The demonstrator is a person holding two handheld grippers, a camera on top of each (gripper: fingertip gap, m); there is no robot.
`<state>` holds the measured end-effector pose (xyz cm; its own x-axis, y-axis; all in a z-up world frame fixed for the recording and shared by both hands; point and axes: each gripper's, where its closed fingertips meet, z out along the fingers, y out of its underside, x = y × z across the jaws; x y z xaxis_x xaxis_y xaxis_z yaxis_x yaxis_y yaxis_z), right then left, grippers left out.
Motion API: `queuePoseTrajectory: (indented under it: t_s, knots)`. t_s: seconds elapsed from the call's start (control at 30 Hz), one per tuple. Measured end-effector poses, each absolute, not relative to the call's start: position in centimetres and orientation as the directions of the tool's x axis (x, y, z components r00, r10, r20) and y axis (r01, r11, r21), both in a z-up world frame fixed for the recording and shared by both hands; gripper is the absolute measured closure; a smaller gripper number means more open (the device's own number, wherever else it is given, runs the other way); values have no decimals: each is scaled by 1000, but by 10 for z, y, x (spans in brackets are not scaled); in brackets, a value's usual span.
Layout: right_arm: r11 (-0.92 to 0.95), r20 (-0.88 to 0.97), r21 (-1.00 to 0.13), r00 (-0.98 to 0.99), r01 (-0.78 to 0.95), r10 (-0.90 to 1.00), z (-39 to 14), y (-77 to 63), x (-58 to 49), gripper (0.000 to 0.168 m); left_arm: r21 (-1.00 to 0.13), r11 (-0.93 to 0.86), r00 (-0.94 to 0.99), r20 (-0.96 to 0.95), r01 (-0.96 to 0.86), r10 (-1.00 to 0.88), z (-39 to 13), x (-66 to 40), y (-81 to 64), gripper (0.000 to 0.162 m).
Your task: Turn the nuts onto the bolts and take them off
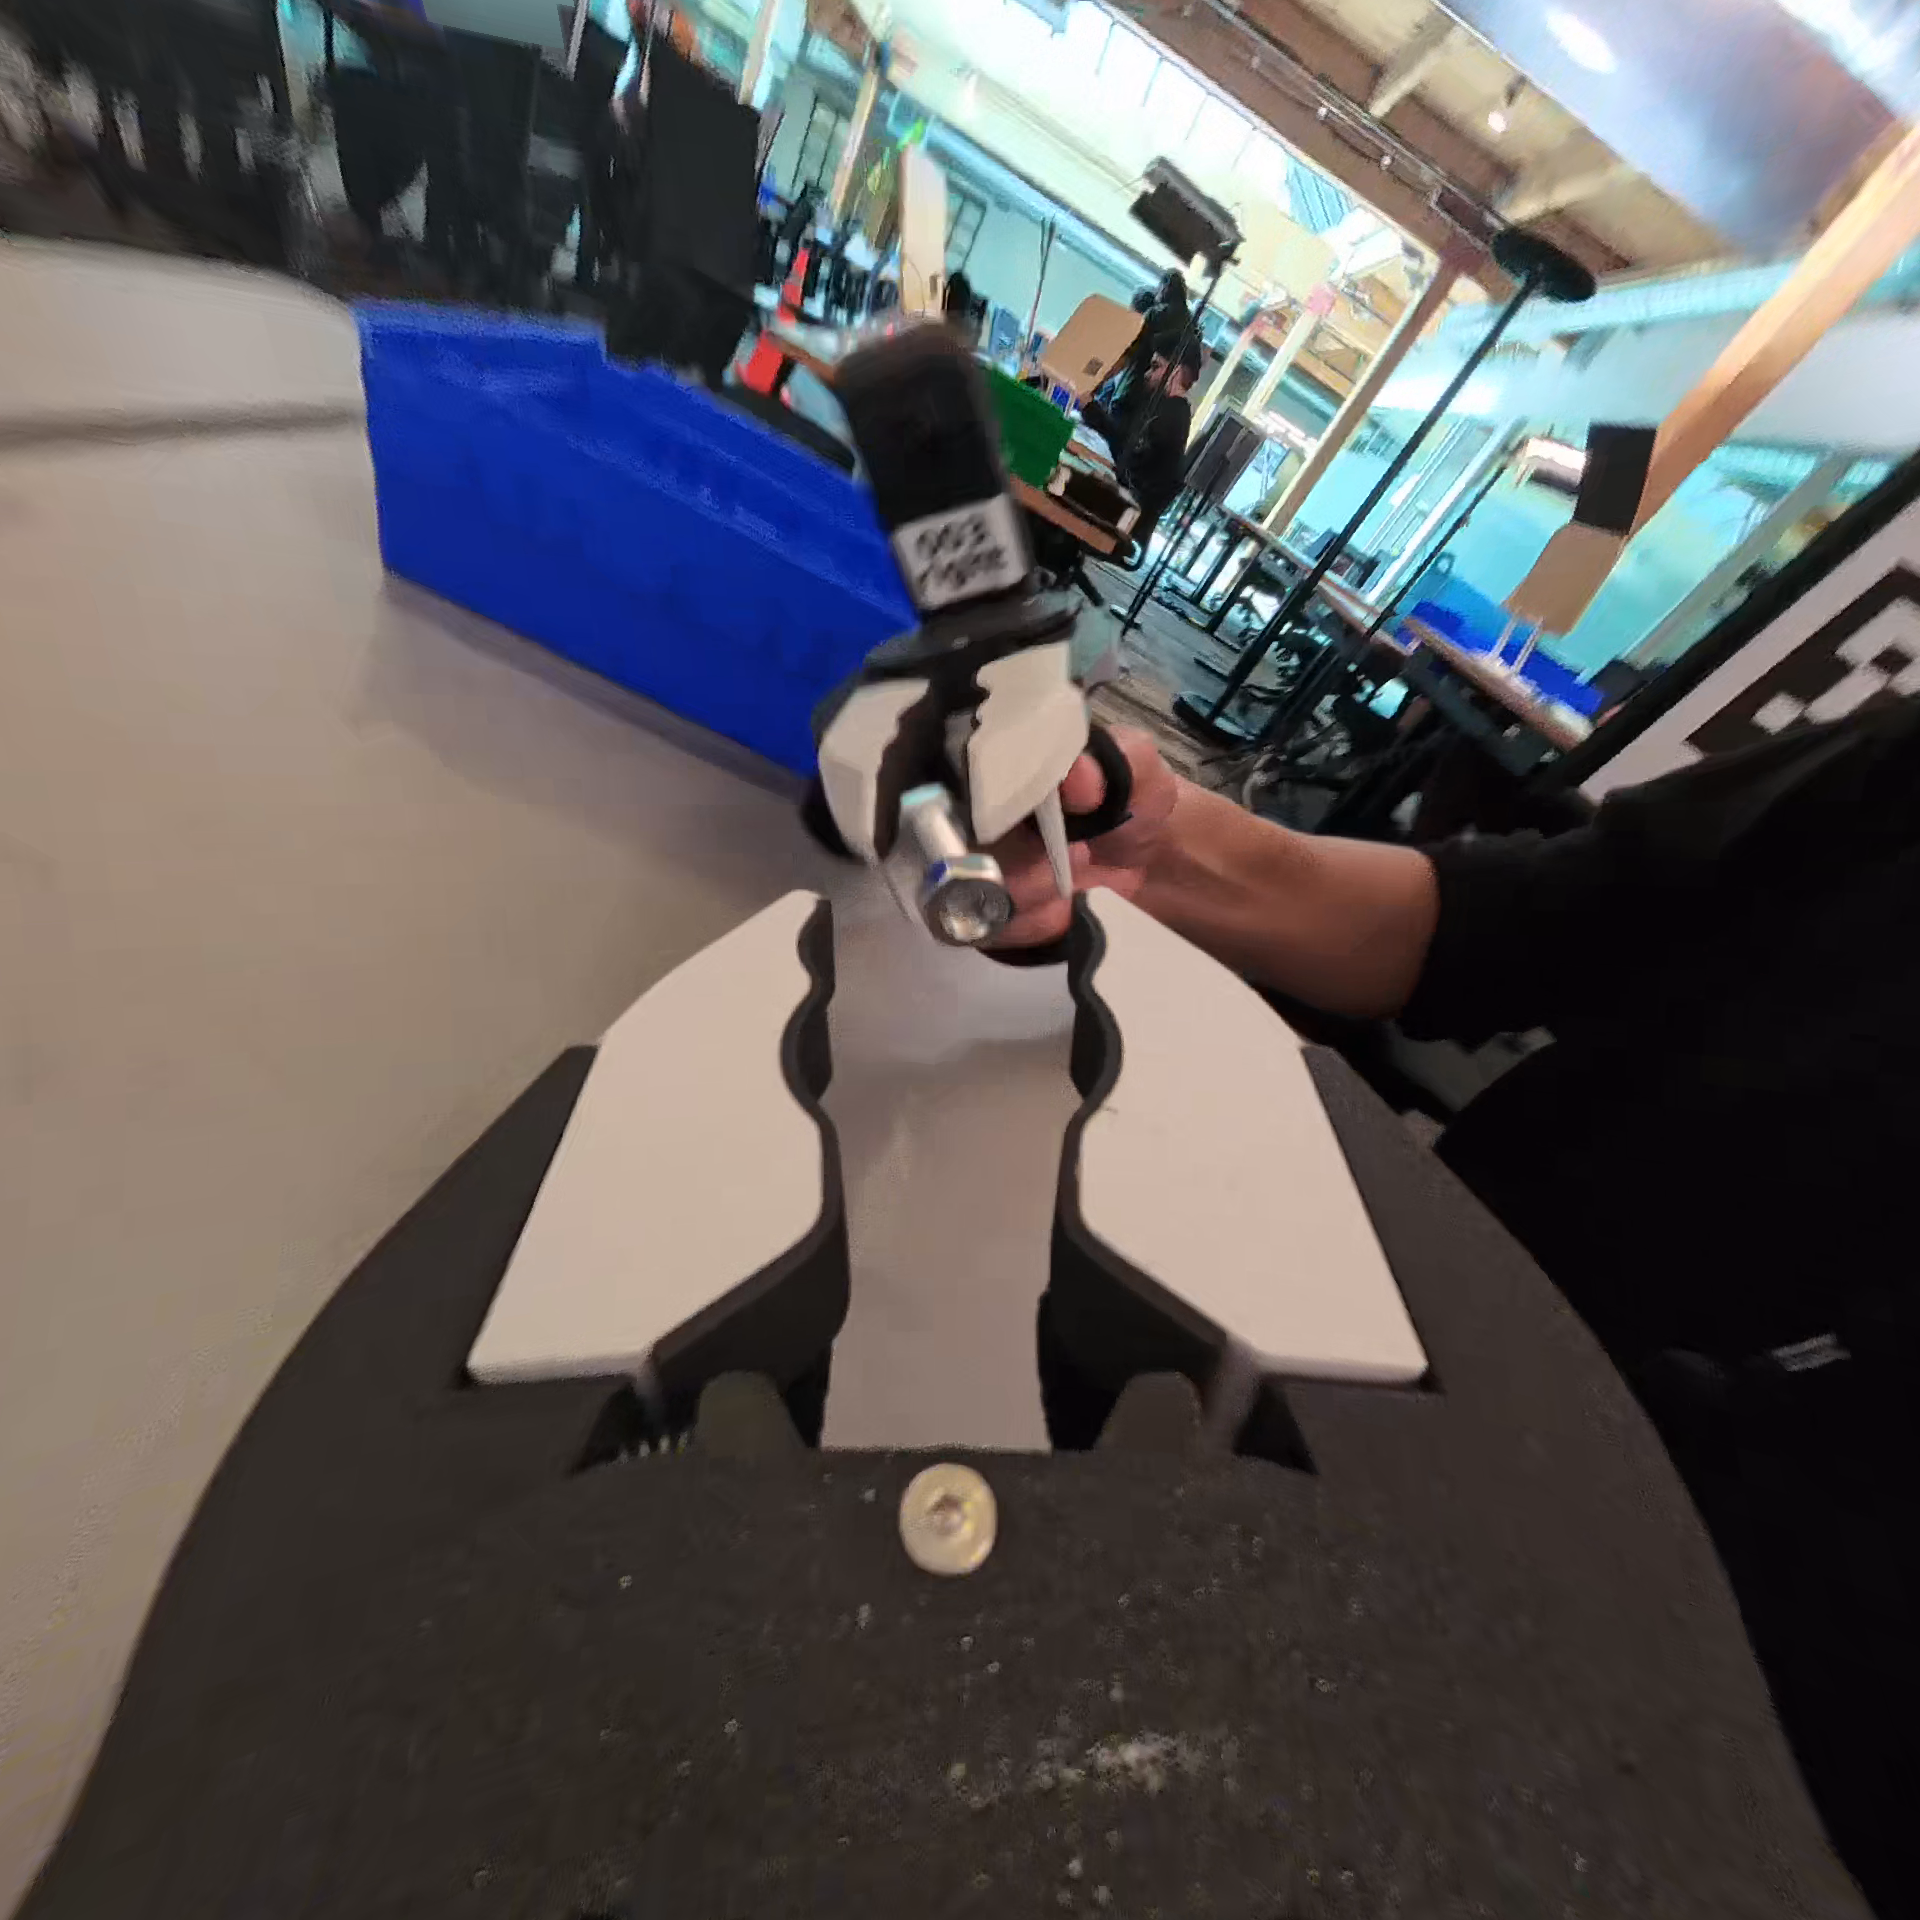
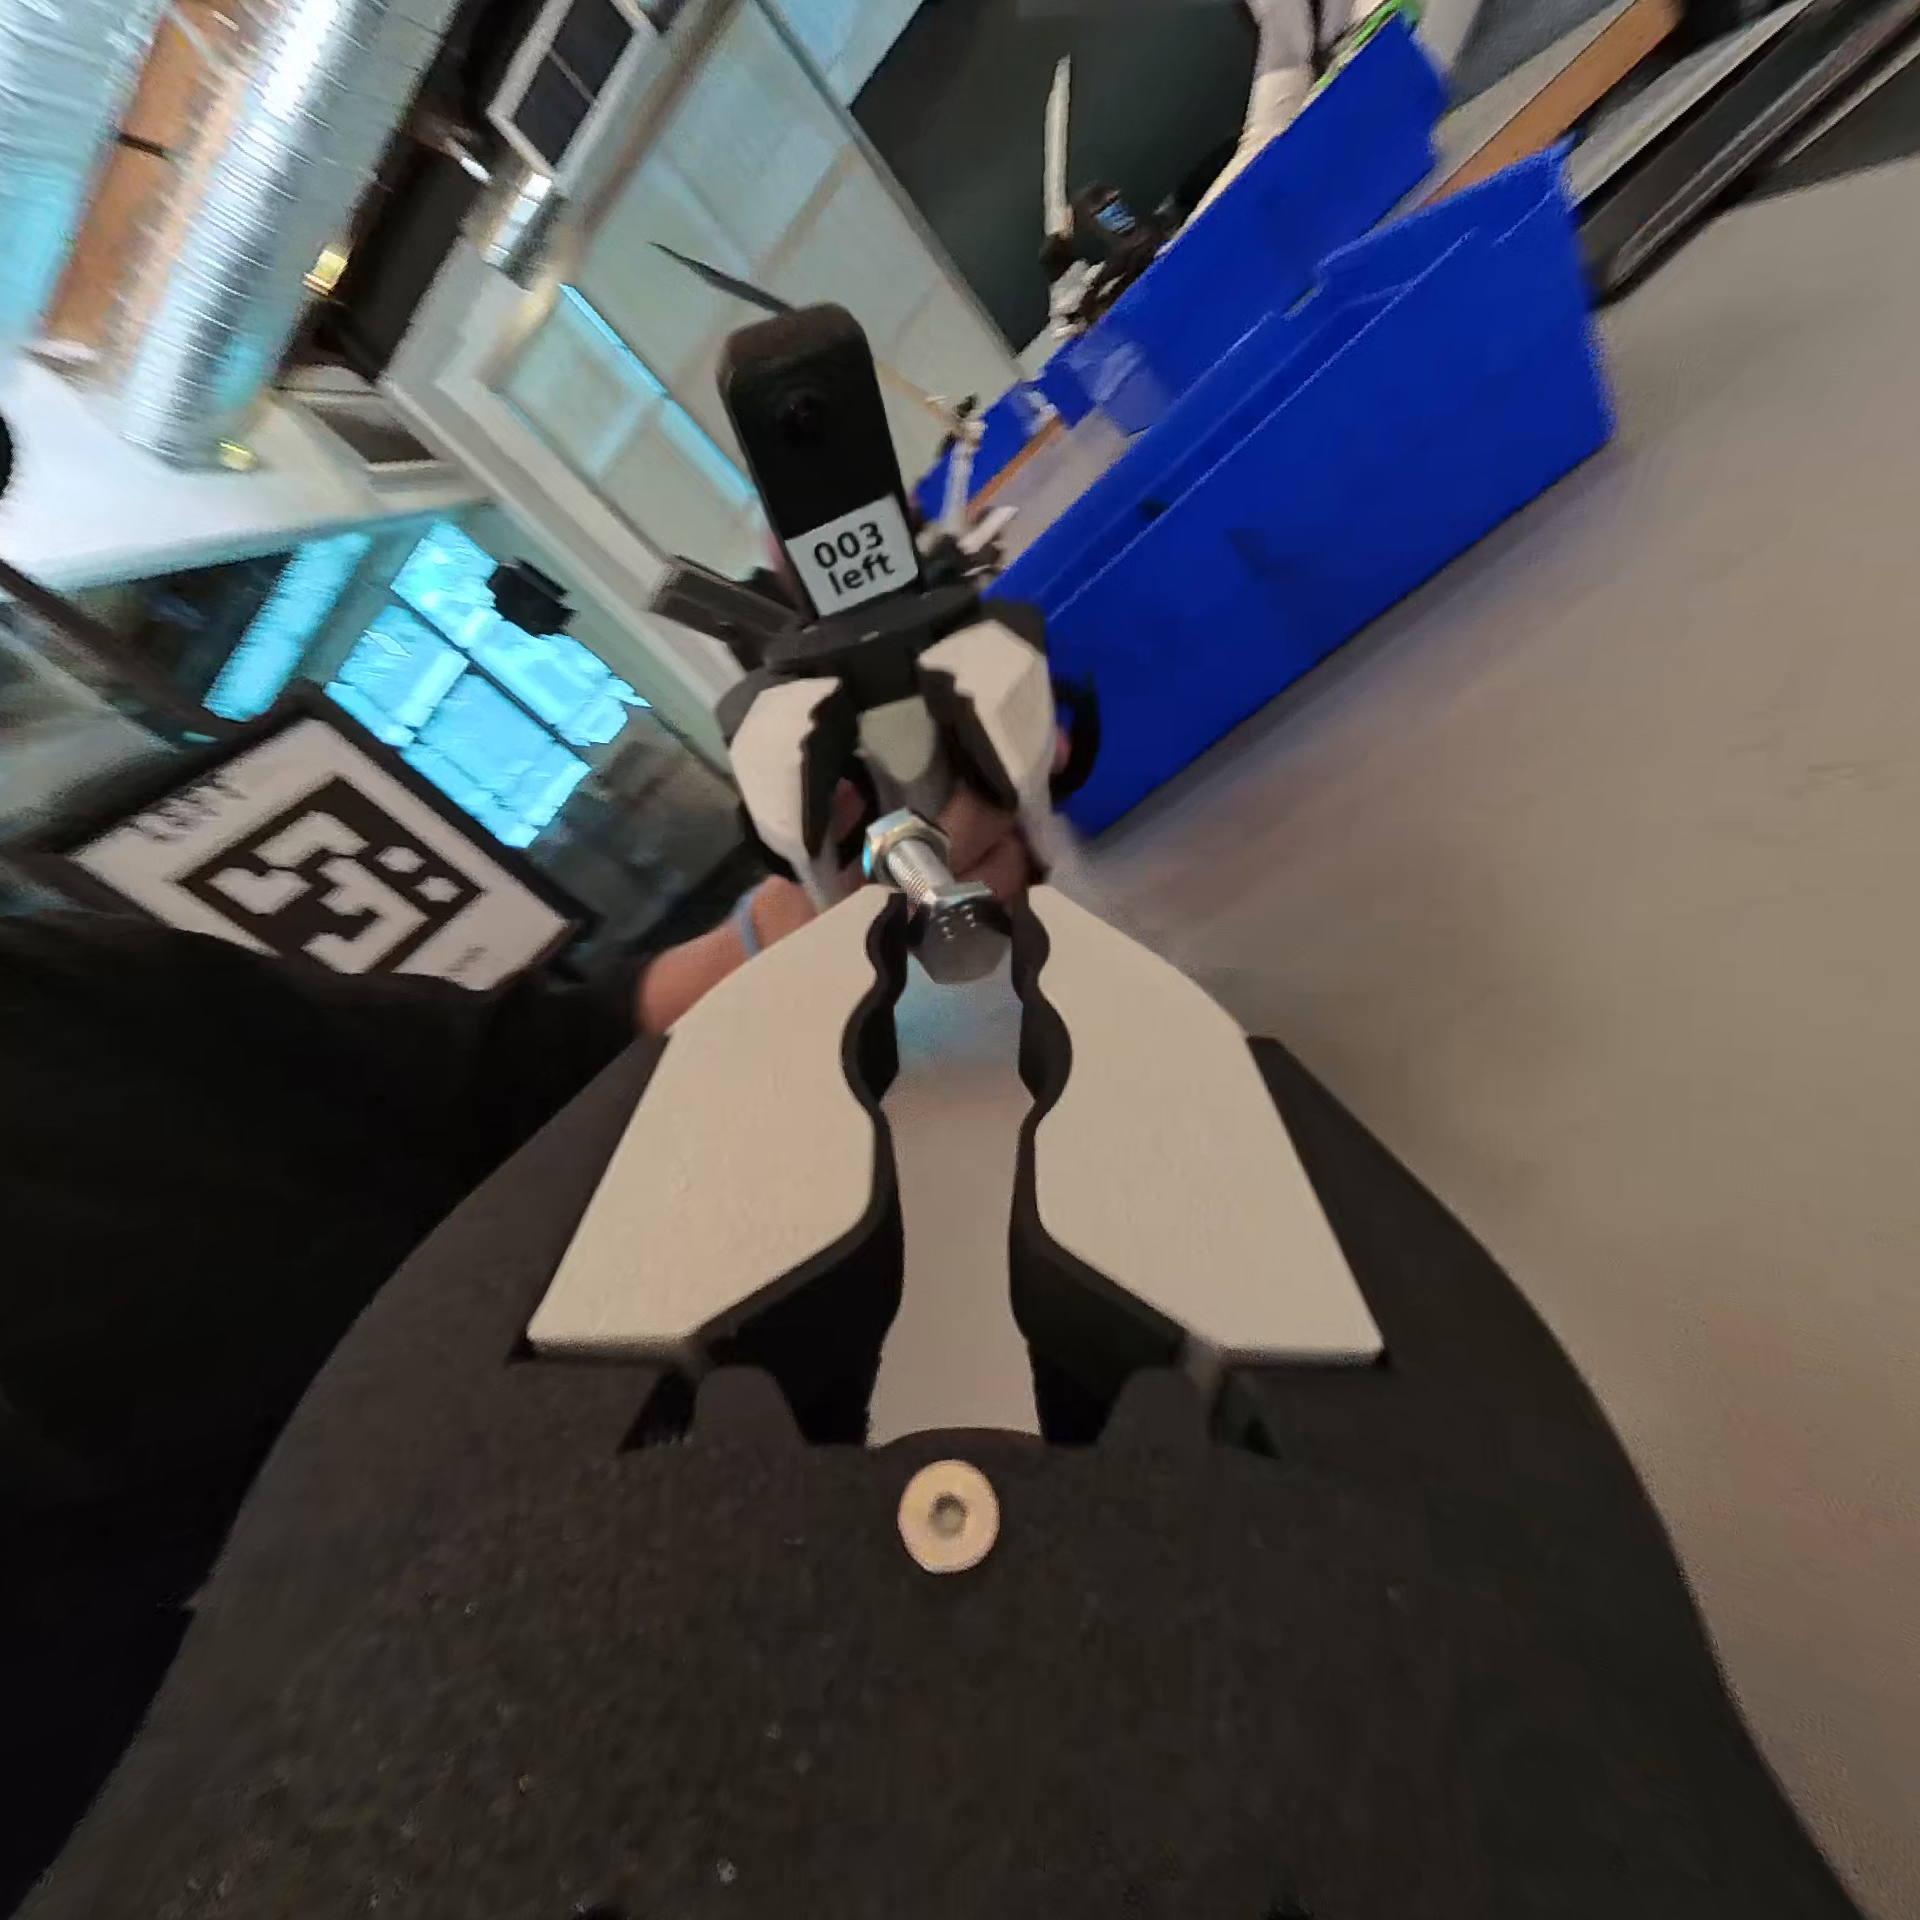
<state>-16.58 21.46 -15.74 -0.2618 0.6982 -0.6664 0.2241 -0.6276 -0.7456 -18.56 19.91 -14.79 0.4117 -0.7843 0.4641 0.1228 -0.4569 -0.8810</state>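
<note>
A silver bolt point(image 2: 916, 883) hangs in the air between my two grippers, which face each other above the grey table point(image 2: 1558, 987). My right gripper point(image 2: 956, 920) is shut on the bolt's hex head point(image 2: 958, 935). A silver nut point(image 2: 899, 836) sits on the far end of the thread. My left gripper point(image 1: 951, 920) is open, its fingertips either side of the nut point(image 1: 966, 909) with a gap on both sides. In the left wrist view the right gripper point(image 1: 925, 831) holds the bolt point(image 1: 930, 847) pointing at me. The left gripper point(image 2: 925, 862) also shows in the right wrist view.
A blue bin point(image 1: 623, 540) stands on the table behind the grippers; in the right wrist view, blue bins point(image 2: 1299, 582) stand at the right. A black-and-white marker board point(image 2: 322, 873) stands by the person's black sleeve point(image 1: 1662, 987). A hand point(image 1: 1132, 831) holds the right gripper. The tips of both grippers are at nearly the same place.
</note>
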Motion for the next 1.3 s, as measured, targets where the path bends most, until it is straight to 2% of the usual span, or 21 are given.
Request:
queuePoseTrajectory:
  t_s: [0.13, 0.27, 0.47, 0.73, 0.9, 1.2, 1.3]
  knots:
    - [-485, -513, -854, -146, 186, 846, -164, 225, -168, 149, -732, -651, 296, 679, 203, -672, -173, -179, 194, 119]
    - [-441, -473, -870, -120, 220, 873, -173, 223, -172, 149, -637, -742, 234, 769, 208, -595, -187, -166, 194, 118]
    - [-442, -480, -866, -140, 233, 866, -174, 218, -175, 150, -644, -748, 230, 761, 159, -606, -194, -152, 194, 131]
    - [-440, -480, -867, -162, 233, 862, -175, 214, -176, 150, -679, -710, 254, 731, 186, -633, -187, -161, 200, 153]
    - [-413, -468, -874, -218, 255, 857, -179, 210, -173, 149, -714, -690, 280, 691, 120, -666, -187, -163, 198, 153]
    - [-147, -259, -929, -312, 340, 914, -195, 198, -160, 146, -785, -616, 320, 569, -66, -758, -193, -157, 190, 153]
    - [-131, -252, -929, -331, 346, 910, -195, 194, -161, 146, -789, -603, 336, 540, -116, -772, -195, -156, 188, 153]
